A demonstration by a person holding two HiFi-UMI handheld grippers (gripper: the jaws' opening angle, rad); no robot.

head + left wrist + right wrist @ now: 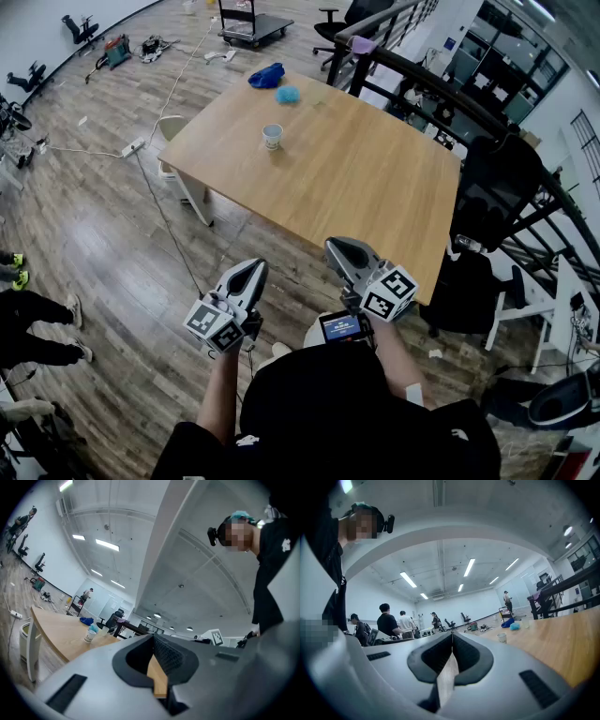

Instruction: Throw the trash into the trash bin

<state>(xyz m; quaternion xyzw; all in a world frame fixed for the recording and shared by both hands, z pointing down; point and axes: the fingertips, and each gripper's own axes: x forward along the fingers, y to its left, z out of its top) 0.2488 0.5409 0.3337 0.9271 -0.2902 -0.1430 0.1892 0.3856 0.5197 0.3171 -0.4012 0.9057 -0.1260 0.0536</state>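
Two blue items at eleven o'clock on the wooden table are too small to identify. At eight o'clock of the head view, bystanders' legs are cut off by the left edge.

Counted two grippers: one left gripper and one right gripper. Found one worktop ahead of both. Saw three small things on it, well beyond the gripper tips: one paper cup, one dark blue bundle and one pale blue wad. Noted one white bin ahead and left of the left gripper, and two black chairs off to the right of the right gripper.
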